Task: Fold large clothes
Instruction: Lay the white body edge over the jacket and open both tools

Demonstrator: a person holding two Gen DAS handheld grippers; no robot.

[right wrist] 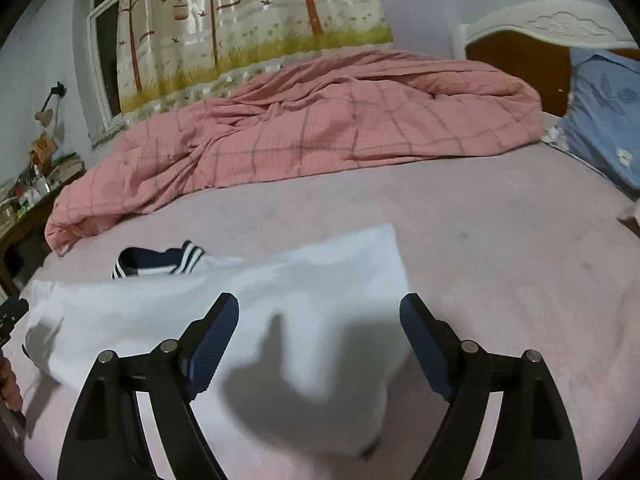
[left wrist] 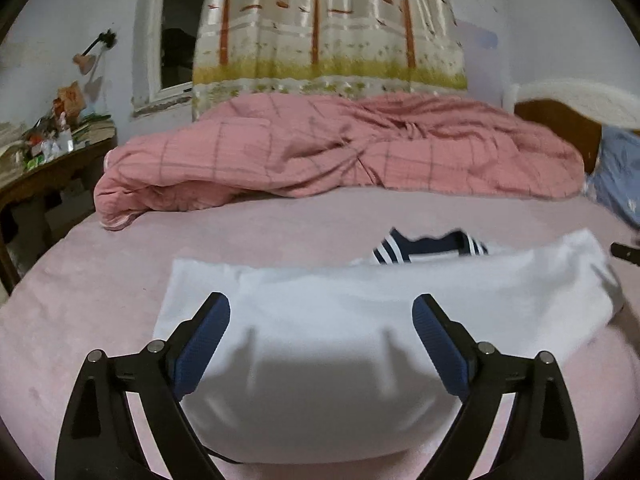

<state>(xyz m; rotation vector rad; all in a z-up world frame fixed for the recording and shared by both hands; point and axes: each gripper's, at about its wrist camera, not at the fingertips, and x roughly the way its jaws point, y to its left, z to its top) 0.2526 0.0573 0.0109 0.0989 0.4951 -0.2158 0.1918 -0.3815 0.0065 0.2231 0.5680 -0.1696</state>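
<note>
- Both tongs are spread wide: my left tongs (left wrist: 321, 320) hang over the white garment (left wrist: 360, 312) with nothing between the blue pads (left wrist: 204, 344), and my right tongs (right wrist: 320, 320) hang the same way, gripping nothing.
- That white garment (right wrist: 240, 300) lies folded on the pink bed sheet (left wrist: 100, 280), a broad band running across the near part of the bed, blurred at its near edge in both views.
- At its far edge a navy collar with white stripes (left wrist: 428, 246) pokes out from under the fold; the right wrist view shows it at the left (right wrist: 160, 260).
- My left tongs sit above the left half of the cloth, my right tongs above its right end, where the bare sheet (right wrist: 500, 260) starts just beside the cloth.
- Behind it, a pink checked quilt (left wrist: 320, 152) is bunched across the far side of the bed.
- A blue pillow (right wrist: 604, 112) leans at the white headboard (right wrist: 552, 24) on the right.
- A cluttered desk (left wrist: 48, 156) stands to the left, under a wall lamp (left wrist: 92, 50).
- A tree-printed curtain (left wrist: 328, 24) hangs beside the window (left wrist: 176, 28).
</note>
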